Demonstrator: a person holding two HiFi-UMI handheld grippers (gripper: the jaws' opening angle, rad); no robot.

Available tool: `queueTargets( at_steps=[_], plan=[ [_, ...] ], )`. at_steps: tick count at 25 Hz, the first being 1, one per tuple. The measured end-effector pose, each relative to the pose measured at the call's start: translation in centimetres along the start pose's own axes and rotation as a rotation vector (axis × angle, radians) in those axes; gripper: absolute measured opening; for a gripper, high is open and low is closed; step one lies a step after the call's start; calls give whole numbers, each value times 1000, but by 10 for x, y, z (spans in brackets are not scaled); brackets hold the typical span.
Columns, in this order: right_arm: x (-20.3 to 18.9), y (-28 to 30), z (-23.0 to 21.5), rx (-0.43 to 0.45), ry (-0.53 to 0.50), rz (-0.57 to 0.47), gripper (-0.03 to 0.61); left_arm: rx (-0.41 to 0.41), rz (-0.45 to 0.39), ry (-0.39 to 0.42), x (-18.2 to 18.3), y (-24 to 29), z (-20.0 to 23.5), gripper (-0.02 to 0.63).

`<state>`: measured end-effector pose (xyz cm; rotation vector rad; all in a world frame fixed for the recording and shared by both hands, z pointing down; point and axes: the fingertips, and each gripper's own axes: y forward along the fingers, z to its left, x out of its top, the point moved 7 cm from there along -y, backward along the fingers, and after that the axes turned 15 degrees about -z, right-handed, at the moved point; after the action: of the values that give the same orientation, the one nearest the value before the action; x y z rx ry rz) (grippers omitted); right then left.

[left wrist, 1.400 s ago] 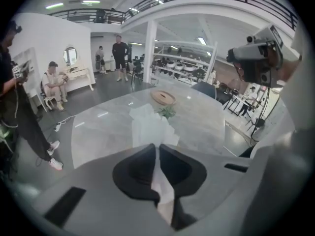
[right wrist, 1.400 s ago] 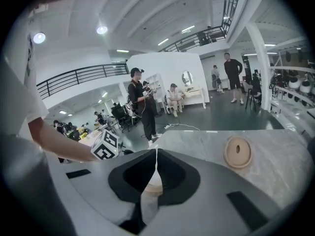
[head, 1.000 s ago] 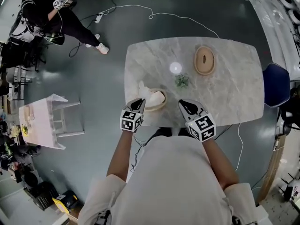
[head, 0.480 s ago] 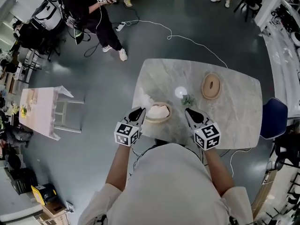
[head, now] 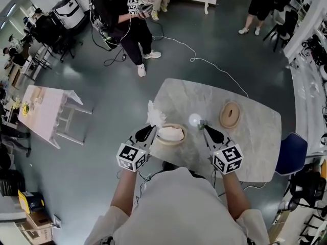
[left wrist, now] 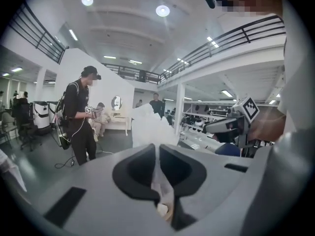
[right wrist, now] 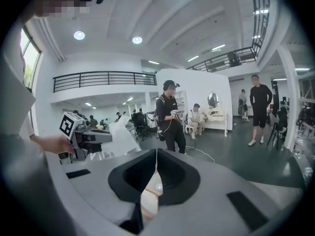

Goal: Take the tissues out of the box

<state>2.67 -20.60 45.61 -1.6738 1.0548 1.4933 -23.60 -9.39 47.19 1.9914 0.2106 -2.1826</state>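
1. Marble table: pale top with rounded corners. It lies beneath and ahead of both grippers, which reach in over its near edge.
2. Standing person: dark clothing, on the grey floor well beyond the left gripper, holding a device with a marker cube.
3. Side table: light-coloured, far out to the left of the left gripper.
4. Blue chair: at the table's end, out to the right of the right gripper.
5. Cable: white, trailing over the floor beyond the table.
6. Left gripper: jaws drawn narrow and pinching a tissue, which passes between them and stands up past their tips.
7. Right gripper: jaws together with nothing caught between them, level with the left gripper and apart from it.
8. Tissue box: round and wooden, white paper showing in its top. It sits between the two grippers, just to the right of the left gripper's tips.
9. Wooden dish: oval with a dark central opening, ahead and to the right of the right gripper.
10. Tissue: white and crumpled, rising just beyond the left gripper's tips. Whether its lower end has left the box cannot be told.
11. White globe: just ahead and to the left of the right gripper's tips.
12. Green sprig: right at the right gripper's tips.
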Motion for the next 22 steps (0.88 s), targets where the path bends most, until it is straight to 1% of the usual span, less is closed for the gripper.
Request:
queueTargets(
  at_steps=[4,8,16,22],
  plan=[
    [12,1,1,11,-41,-18,34,39,-62,7,22,-13,1,31],
    [21,-5,-3,6,-65,-45,34,87,-108,43,36,-22,0,31],
    [45,-10,-6,-10,-106,-113,34,132,-170,49,58,-37,3,31],
    [54,-5,3,7,-126,-135,34,140,-184,46,64,-44,10,31]
  ],
)
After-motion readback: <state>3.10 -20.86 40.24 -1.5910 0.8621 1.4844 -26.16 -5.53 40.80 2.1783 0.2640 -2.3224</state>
